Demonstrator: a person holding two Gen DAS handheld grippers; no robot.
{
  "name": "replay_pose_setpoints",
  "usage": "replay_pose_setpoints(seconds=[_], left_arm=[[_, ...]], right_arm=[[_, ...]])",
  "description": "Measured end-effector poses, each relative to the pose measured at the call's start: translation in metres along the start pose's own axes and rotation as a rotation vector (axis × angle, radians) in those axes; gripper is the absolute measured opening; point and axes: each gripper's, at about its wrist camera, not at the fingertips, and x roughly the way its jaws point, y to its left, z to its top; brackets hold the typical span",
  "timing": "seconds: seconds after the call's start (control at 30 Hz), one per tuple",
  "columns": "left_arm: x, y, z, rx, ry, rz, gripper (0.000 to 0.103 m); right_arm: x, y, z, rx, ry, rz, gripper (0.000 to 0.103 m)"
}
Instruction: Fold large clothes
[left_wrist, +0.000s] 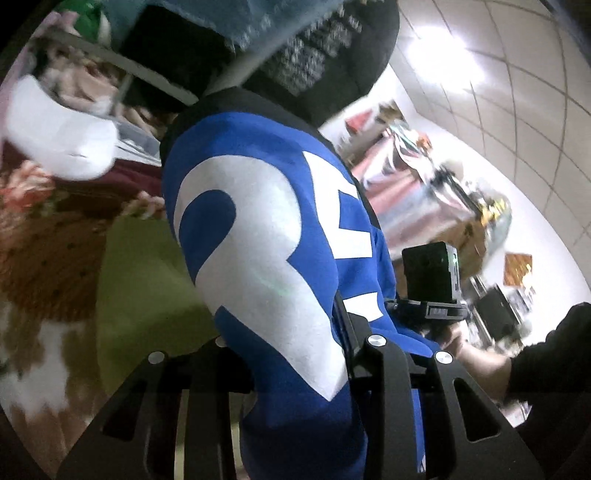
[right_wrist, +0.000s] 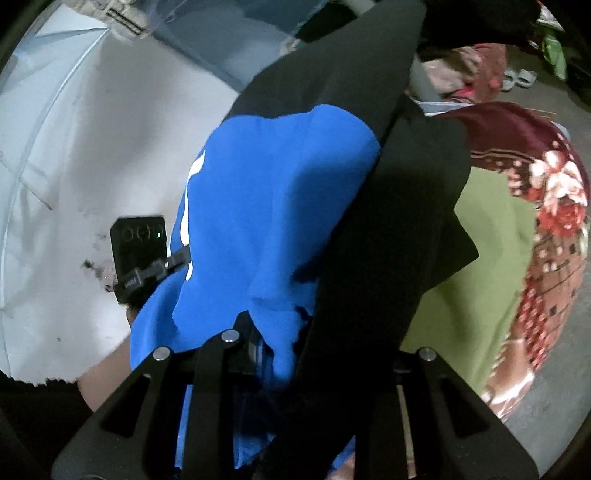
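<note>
Between the two black fingers of the left gripper (left_wrist: 295, 373), a blue garment with large white printed characters and black panels (left_wrist: 266, 229) is clamped; the jaws stand narrowly apart with the cloth bunched between them. The garment hangs in the air and fills the centre of the left wrist view. Behind it lies an olive-green cloth surface (left_wrist: 144, 280), bordered by a dark red blanket with a floral pattern (left_wrist: 48, 206). A white cap-shaped item (left_wrist: 59, 136) sits to the upper left, blurred. To the right of the garment, the right gripper's black camera block (left_wrist: 430, 273) is visible, with a bare hand (left_wrist: 476, 365) and a black sleeve (left_wrist: 554, 362) beside it. A white tiled ceiling (left_wrist: 498, 92) occupies the upper right.

In the right wrist view, the right gripper (right_wrist: 303, 354) is likewise closed to a narrow gap on the same garment, where blue fabric meets a black panel (right_wrist: 388, 206). The cloth drapes over the fingers. The left gripper's camera block (right_wrist: 142, 251) appears at the left against a white wall (right_wrist: 74, 166). The olive-green surface and floral blanket lie to the right.
</note>
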Motion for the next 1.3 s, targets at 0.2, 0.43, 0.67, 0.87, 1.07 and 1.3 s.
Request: replay_pose_setpoints(seconds=[0.2,0.43,0.67,0.87,1.07,1.3], left_arm=[[0.059,0.11,-0.045,-0.118,0.211,0.078,0.033],[0.067,0.123,-0.074,-0.086,0.175,0.16,0.06],[0.019,0.046,-0.066,0.084,0.067,0.389,0.082],[0.013,-0.045,-0.09,0.35,-0.067,0.524,0.084],[0.078,-0.054,-0.135,0.425,0.05,0.809,0.083],[0.099,-0.061,-0.176,0.408,0.036,0.966,0.084]], right_arm=[[0.094,-0.072,-0.029,-0.002,0.142,-0.104,0.024],[0.101,-0.105,-0.043,-0.042,0.181,-0.108,0.04],[0.059,-0.116,-0.047,-0.084,0.239,-0.348,0.063],[0.019,-0.072,-0.052,-0.066,0.142,-0.567,0.063],[0.053,-0.003,0.022,-0.204,-0.136,-0.621,0.092],[0.144,-0.075,0.094,-0.266,-0.076,-0.915,0.09]])
